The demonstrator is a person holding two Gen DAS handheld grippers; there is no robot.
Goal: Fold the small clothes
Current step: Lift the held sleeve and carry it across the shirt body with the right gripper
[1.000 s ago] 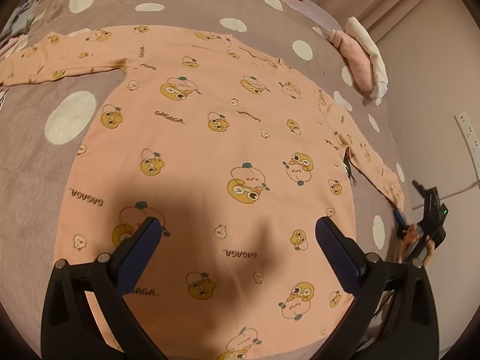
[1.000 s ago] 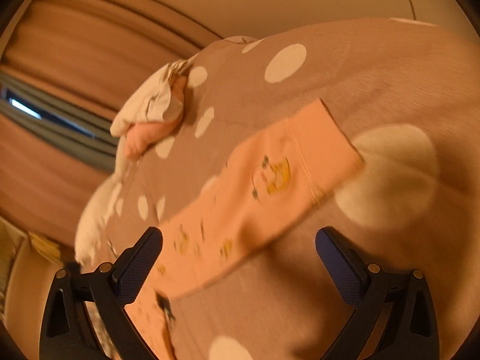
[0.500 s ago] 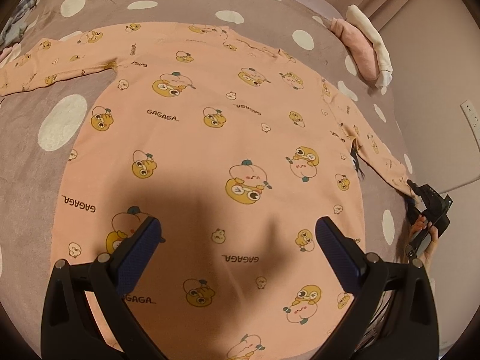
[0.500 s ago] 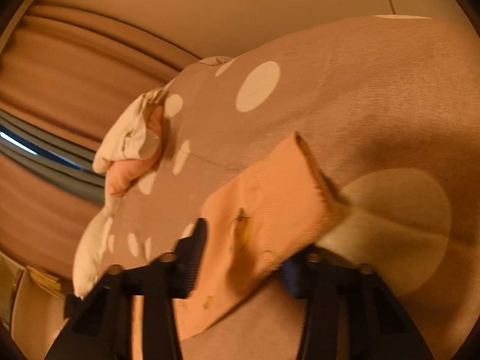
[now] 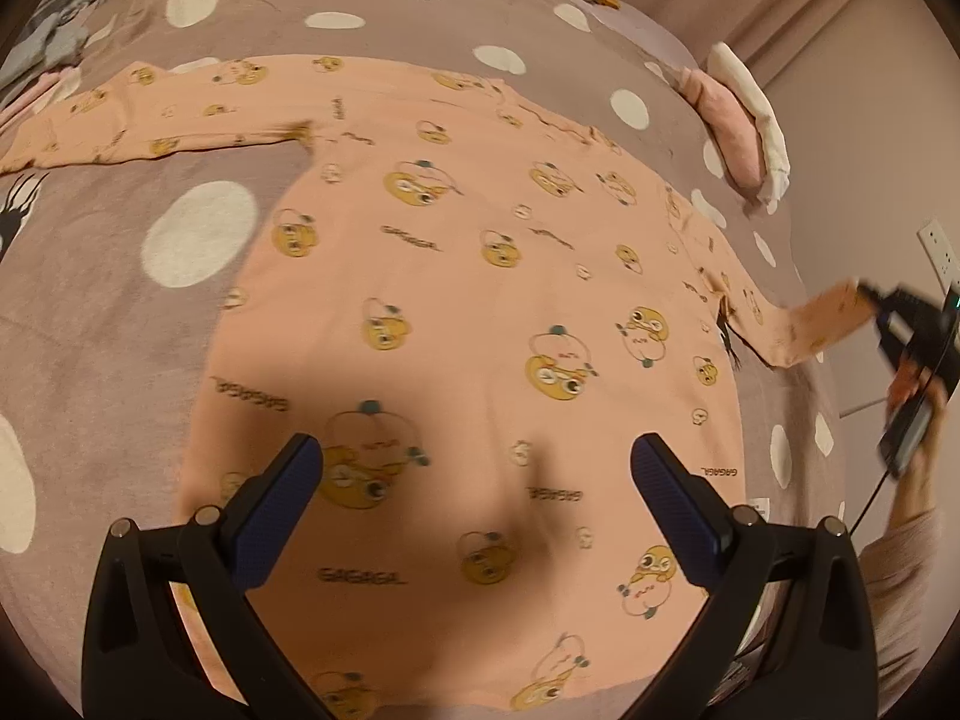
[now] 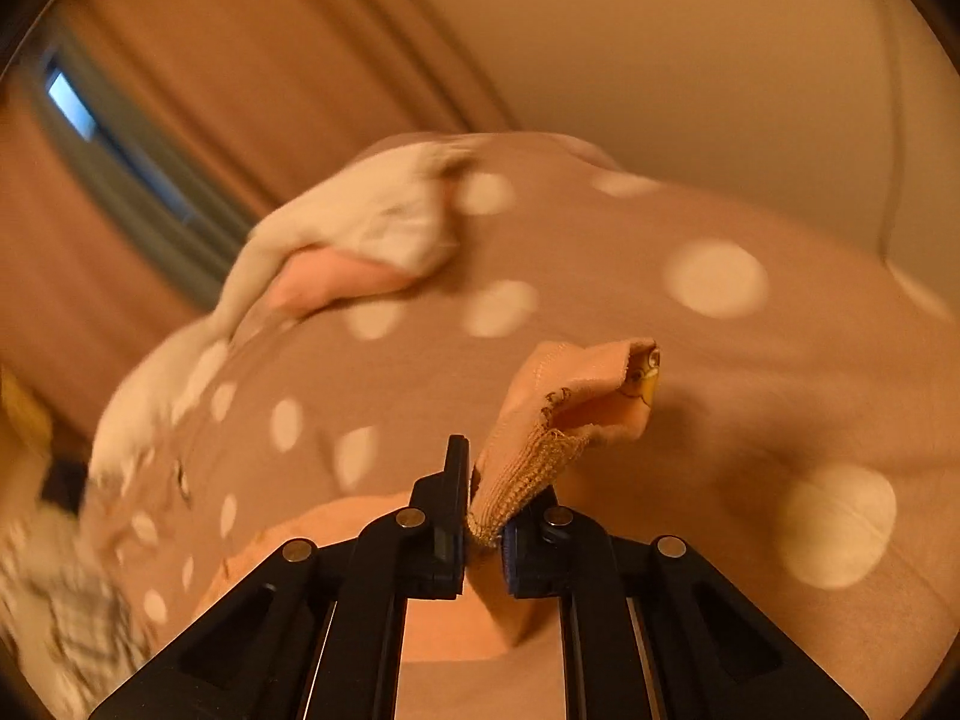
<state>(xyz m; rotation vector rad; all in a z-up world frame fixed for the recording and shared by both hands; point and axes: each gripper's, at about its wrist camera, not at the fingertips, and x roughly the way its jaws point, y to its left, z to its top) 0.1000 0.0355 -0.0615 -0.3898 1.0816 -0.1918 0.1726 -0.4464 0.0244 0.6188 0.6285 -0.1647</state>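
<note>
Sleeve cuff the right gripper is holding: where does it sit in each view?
Left wrist view: the sleeve cuff is at the far right edge, lifted off the bedspread, pinched by the right gripper.
Right wrist view: the cuff is at lower centre, sticking up from the shut jaws of the right gripper.
Shared landmark: the folded pink and white clothes near the curtain.

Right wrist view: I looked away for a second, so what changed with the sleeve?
The right gripper has just been closing, now clamped on the sleeve cuff, and lifted it off the bedspread. The left gripper hangs open over the shirt body, which stayed flat.
</note>
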